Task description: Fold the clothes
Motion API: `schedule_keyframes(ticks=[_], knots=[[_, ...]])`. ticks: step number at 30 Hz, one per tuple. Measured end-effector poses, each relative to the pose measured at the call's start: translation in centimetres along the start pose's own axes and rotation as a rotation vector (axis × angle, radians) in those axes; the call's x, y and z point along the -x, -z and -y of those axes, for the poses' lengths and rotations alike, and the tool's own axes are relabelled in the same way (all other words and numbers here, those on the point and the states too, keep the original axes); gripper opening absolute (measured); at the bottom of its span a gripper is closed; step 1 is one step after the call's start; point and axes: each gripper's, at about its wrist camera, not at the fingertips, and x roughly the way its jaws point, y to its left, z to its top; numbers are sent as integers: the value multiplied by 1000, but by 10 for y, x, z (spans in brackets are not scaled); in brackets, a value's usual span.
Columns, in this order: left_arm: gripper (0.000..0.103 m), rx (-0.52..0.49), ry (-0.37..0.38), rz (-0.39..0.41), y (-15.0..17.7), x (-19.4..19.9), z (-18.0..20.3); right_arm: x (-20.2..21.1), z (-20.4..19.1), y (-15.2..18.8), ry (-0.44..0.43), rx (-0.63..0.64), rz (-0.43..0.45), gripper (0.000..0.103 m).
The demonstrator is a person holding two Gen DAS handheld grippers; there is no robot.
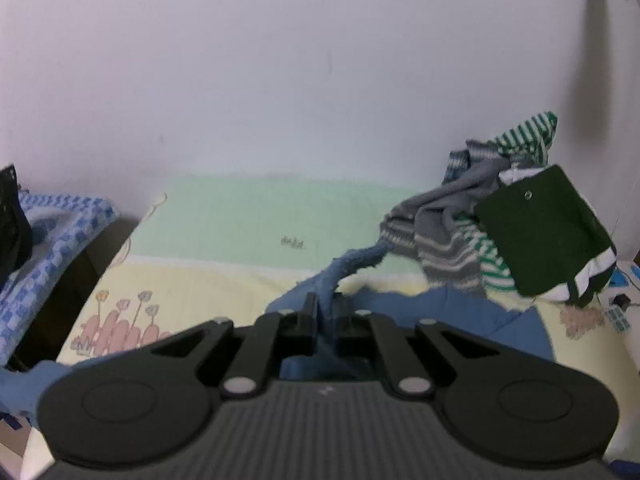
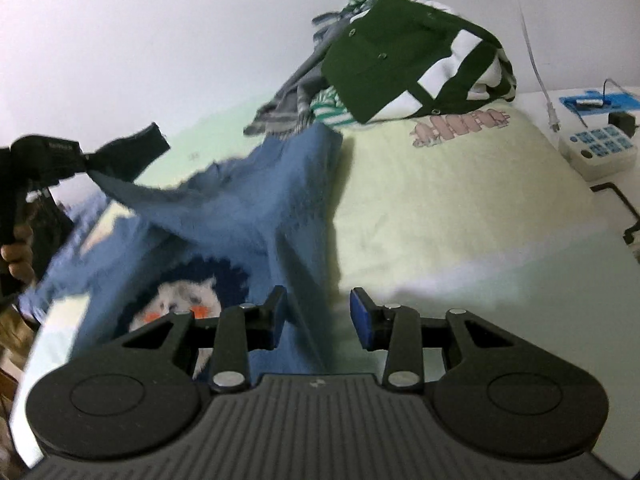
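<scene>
A blue sweater (image 2: 248, 208) with a round animal picture lies spread on the bed. My left gripper (image 1: 322, 314) is shut on a pinched fold of the blue sweater (image 1: 460, 316), and a twisted strip runs ahead from its fingertips. In the right wrist view the left gripper (image 2: 52, 152) holds that part lifted at the far left, with a hand (image 2: 18, 256) below it. My right gripper (image 2: 318, 316) stands open low over the sweater's right edge. Its blue pads (image 2: 360, 316) press on nothing.
A pile of clothes lies at the back by the wall: a dark green garment (image 2: 384, 60), a grey striped one (image 1: 436, 224) and a green-and-white striped one (image 1: 528, 132). The bed cover (image 2: 440, 200) is pale yellow and green. A power strip (image 2: 596, 148) sits right; a blue checked cloth (image 1: 60, 232) left.
</scene>
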Motion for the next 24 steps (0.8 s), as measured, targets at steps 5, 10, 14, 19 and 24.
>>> schedule_keyframes(ticks=[5, 10, 14, 19, 24], knots=[[3, -13, 37, 2, 7, -5, -7, 19, -17, 13, 41, 85, -62, 39], [4, -13, 71, 20, -1, -6, -15, 58, -19, 45, 114, 169, -176, 39], [4, -39, 90, 27, -7, -10, -12, 94, -12, 77, 110, 39, -269, 39], [4, -34, 105, 23, -10, -17, -12, 113, -10, 117, 71, -144, -284, 39], [4, -20, 109, 13, -15, -21, -13, 112, -16, 133, 109, -200, -207, 40]])
